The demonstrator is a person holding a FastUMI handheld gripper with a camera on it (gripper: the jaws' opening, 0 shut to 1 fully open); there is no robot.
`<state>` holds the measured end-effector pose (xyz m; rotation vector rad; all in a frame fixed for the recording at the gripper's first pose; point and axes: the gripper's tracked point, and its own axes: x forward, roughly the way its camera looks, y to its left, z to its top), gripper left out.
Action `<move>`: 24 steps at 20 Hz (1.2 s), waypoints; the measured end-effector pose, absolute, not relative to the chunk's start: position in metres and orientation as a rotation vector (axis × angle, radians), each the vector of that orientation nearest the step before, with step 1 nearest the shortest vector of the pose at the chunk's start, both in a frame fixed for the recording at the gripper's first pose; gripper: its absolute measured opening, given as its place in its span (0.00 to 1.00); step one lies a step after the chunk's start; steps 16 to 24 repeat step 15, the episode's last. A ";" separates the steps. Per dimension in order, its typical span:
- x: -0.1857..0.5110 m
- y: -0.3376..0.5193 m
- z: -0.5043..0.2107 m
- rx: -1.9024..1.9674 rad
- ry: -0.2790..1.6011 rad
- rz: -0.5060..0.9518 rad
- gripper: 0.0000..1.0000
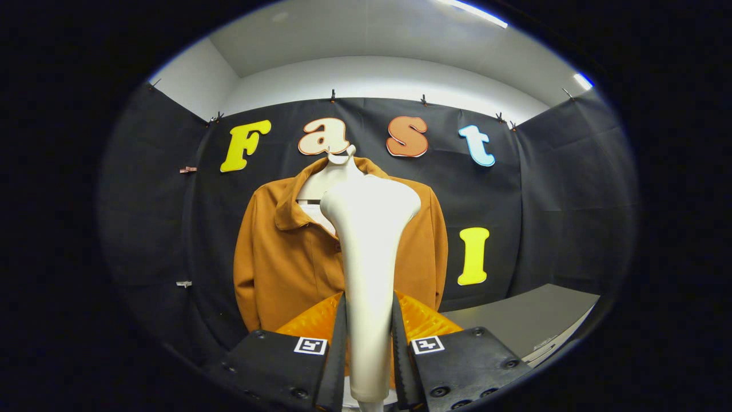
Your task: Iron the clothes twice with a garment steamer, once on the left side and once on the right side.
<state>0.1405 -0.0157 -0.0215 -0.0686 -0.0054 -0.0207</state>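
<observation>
Black cloth walls the booth on three sides, pinned with small clips under a pale ceiling. Hand-held gripper at the near end: both fingers pressed against the sides of the slim cream-white plastic garment steamer, clamped on its handle. Handle stands upright between the fingers, widening upward into a broad rounded head that rises well beyond the fingertips. Head overlaps the chest and collar area of the rust-orange long-sleeved jacket; cannot tell whether it touches the fabric. Jacket hangs facing the gripper on a white hanger against the back wall, collar open, light lining visible at the neck, one button beside the steamer's neck. Left sleeve hangs straight down; the right side of the jacket is partly hidden by the steamer. Orange ribbed part of the gripper body shows just behind the fingers. Grey flat worktop lies to the right, below the jacket's hem level, near the side wall.
</observation>
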 end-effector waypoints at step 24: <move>0.144 -0.019 -0.021 -0.078 0.001 -0.035 0.39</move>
